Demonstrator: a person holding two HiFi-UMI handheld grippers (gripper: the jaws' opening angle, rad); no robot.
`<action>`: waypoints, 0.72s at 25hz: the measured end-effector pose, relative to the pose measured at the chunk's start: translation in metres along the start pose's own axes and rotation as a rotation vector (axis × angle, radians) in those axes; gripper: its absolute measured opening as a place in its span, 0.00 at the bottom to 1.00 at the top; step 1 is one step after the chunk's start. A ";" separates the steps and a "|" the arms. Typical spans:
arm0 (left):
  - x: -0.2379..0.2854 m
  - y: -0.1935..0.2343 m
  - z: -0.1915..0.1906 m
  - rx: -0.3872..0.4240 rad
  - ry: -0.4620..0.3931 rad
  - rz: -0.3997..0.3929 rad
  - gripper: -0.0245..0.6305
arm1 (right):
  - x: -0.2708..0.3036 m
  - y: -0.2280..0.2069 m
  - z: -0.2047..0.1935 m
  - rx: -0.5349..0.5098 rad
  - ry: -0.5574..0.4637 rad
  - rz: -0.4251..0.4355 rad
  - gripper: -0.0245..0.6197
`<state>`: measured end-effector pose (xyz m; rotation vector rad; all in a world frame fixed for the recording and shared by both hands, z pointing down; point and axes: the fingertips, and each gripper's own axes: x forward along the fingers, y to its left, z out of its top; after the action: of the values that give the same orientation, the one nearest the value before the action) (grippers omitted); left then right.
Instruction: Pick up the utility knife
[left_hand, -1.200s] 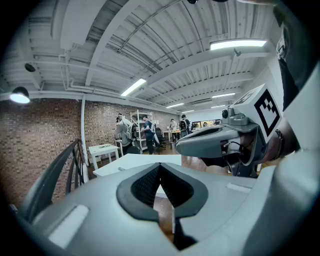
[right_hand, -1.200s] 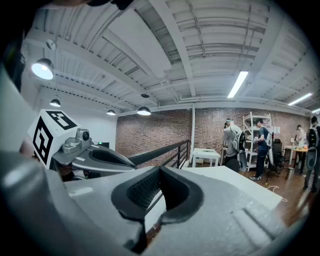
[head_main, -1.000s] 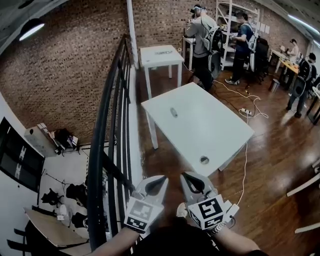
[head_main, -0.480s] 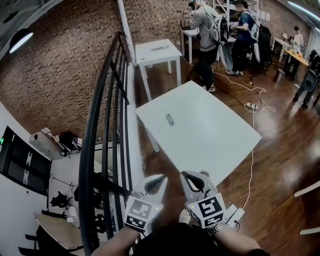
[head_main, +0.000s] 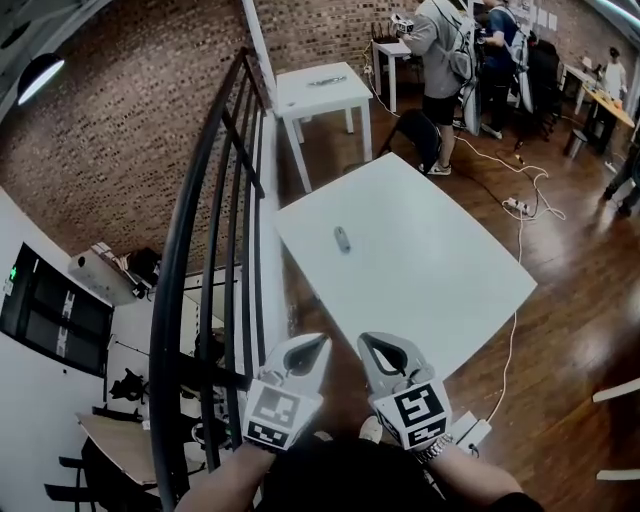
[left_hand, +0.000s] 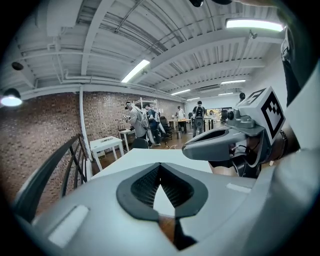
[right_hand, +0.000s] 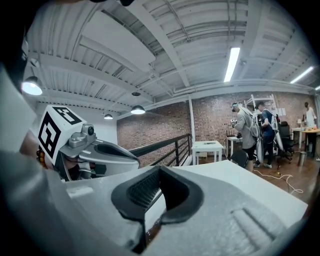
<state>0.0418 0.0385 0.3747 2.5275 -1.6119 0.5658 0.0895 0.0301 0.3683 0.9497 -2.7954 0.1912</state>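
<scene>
Utility knife lies on white table, well apart from both grippers; left gripper jaws closed together, nothing between; right gripper the same, empty; both side by side, short of the table's near edge.

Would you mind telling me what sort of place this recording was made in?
Probably a loft-style workshop or lab: brick walls, white worktables, a black railing over a lower level, and people at the back.

White table on wooden floor, small grey utility knife flat toward its left edge.
</scene>
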 end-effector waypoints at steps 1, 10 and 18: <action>0.003 0.002 0.000 0.000 0.000 0.000 0.06 | 0.003 -0.003 -0.002 0.003 0.004 0.001 0.03; 0.031 0.044 -0.001 -0.018 0.000 -0.049 0.06 | 0.046 -0.015 0.003 0.004 0.041 -0.035 0.03; 0.076 0.096 -0.014 -0.044 0.002 -0.119 0.06 | 0.101 -0.036 0.004 -0.031 0.100 -0.117 0.03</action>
<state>-0.0185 -0.0650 0.4028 2.5689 -1.4442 0.5143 0.0322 -0.0589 0.3886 1.0624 -2.6354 0.1726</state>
